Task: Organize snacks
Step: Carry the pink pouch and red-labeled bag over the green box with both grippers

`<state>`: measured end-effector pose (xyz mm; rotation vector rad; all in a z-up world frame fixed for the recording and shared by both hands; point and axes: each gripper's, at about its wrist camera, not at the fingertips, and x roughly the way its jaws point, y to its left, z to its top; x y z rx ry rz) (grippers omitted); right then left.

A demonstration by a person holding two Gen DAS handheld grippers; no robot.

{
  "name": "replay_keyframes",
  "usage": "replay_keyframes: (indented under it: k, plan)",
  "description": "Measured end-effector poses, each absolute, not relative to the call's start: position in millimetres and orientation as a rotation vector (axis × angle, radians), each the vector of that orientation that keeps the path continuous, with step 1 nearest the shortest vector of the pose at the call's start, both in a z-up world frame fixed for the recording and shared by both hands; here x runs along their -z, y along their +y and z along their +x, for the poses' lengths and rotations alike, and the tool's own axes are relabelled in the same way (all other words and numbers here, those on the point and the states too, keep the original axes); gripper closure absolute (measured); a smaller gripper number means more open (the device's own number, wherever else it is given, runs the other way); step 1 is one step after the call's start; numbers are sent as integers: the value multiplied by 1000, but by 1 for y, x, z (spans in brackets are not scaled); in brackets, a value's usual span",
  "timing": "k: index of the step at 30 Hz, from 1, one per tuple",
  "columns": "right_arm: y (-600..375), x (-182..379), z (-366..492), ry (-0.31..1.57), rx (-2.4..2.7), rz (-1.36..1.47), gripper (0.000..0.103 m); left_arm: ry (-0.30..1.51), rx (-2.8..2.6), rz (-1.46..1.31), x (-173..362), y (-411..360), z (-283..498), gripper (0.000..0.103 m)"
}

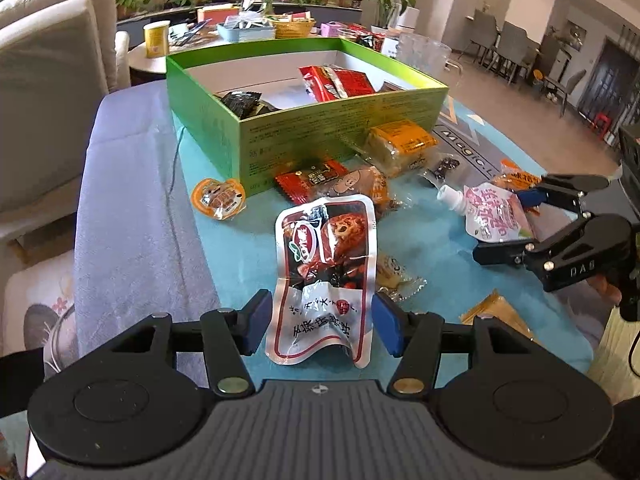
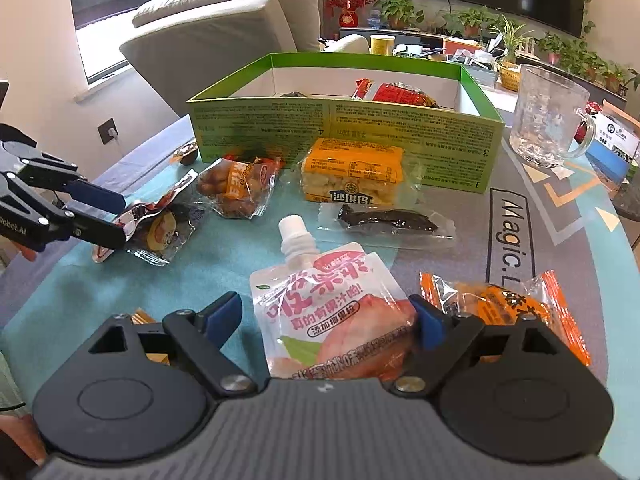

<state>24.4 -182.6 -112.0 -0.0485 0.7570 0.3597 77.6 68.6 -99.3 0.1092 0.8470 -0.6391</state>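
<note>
A red-and-white snack pouch (image 1: 324,264) lies lengthwise between the blue pads of my left gripper (image 1: 322,322). Both pads press its edges and its near end buckles upward. From the right wrist view, the left gripper (image 2: 100,216) holds that pouch (image 2: 156,228) low over the mat. My right gripper (image 2: 327,320) straddles a pink spouted jelly pouch (image 2: 332,308). Its right pad touches the pouch, while the left pad stands apart from it. The open green box (image 1: 320,128) stands behind, holding red packets (image 1: 336,82) and a black one (image 1: 240,102).
Loose snacks lie in front of the box: a yellow cake pack (image 2: 352,176), a dark strip pack (image 2: 388,220), an orange pack (image 2: 500,304), a brown bun pack (image 2: 240,188) and a small jelly cup (image 1: 218,198). A glass mug (image 2: 544,120) stands right of the box.
</note>
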Motion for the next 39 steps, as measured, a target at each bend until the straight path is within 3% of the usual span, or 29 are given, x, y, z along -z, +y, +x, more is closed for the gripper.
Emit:
replay_keyframes:
  k: [32,37,39]
  plan:
    - [-178,113,22,753,-356,-88,23,859,479,39,106,48,83,43]
    - [-176,114,24,752,-346,-106,24,856,444,-10,103,45,83,49]
    - [-176,112,24,746,-332,-110,24,829,431,-29,97,47,79,72]
